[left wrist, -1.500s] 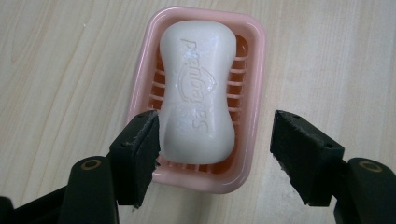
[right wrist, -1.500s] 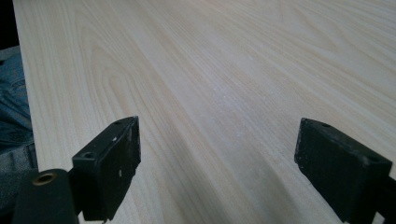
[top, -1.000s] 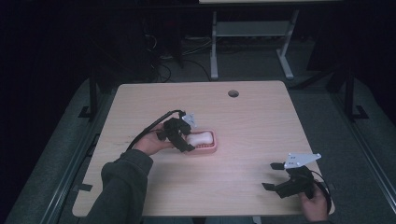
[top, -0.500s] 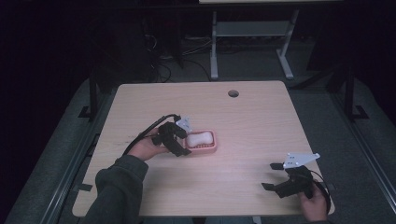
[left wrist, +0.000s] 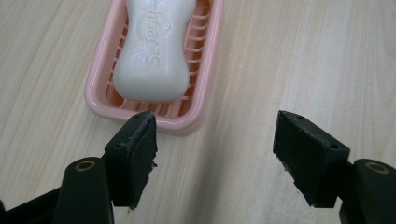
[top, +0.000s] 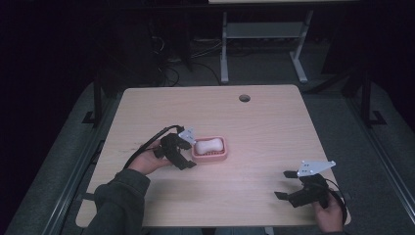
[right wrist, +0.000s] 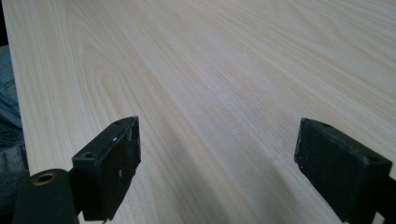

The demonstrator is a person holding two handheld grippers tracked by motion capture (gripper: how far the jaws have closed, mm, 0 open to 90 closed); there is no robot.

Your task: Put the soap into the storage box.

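Note:
A white bar of soap (left wrist: 152, 51) lies in a pink slatted soap dish (left wrist: 98, 100) left of the table's middle, seen from above as the soap (top: 207, 145) in the dish (top: 221, 154). My left gripper (top: 188, 152) sits just left of the dish, low over the wood. It is open (left wrist: 217, 140), and its jaws stand short of the dish's near end, one of them level with the rim. My right gripper (top: 283, 184) rests near the front right corner, open (right wrist: 217, 140) over bare wood.
The light wooden table (top: 274, 132) has a round cable hole (top: 244, 98) near its far edge. A black cable (top: 147, 144) loops behind the left hand. A white table frame (top: 225, 49) stands on the dark floor beyond.
My left gripper has drawn back to the left, off the dish, and stands open. The soap stays in the dish. The right gripper has not moved.

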